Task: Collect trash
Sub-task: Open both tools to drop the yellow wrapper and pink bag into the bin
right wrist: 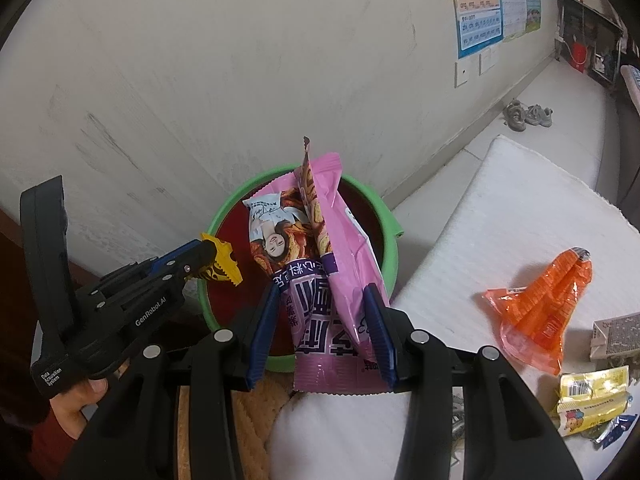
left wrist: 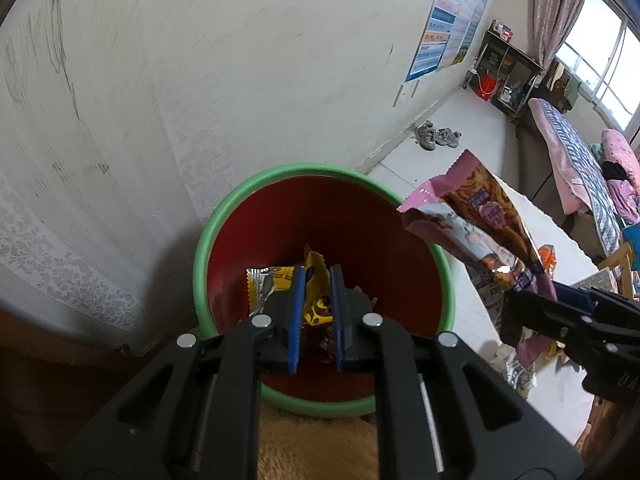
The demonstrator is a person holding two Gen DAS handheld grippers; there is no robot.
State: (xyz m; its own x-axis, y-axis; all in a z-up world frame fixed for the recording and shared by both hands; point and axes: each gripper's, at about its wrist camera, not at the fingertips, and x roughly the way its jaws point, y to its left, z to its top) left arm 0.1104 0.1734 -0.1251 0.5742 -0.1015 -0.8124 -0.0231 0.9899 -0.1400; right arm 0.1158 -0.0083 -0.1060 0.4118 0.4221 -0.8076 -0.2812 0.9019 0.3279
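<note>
A red bin with a green rim (left wrist: 304, 170) (right wrist: 390, 256) stands on the floor against the wall. My left gripper (left wrist: 316, 270) (right wrist: 208, 254) hangs over the bin's mouth, shut on a small yellow wrapper (left wrist: 314, 264) (right wrist: 222, 266) with a serrated edge. My right gripper (right wrist: 323, 292) (left wrist: 532, 300) is at the bin's right side, shut on a large pink snack bag (right wrist: 344, 240) (left wrist: 472, 208). The bag's upper end leans over the bin's opening. A dark wrapper (left wrist: 324, 344) lies on the bin's bottom.
Right of the bin a white mat (right wrist: 520, 220) carries an orange wrapper (right wrist: 540, 300), a yellow packet (right wrist: 592, 396) and a grey carton (right wrist: 616, 336). The wall is close behind the bin. Shoes (right wrist: 528, 116) sit farther along it. A hand (right wrist: 76, 404) holds the left gripper.
</note>
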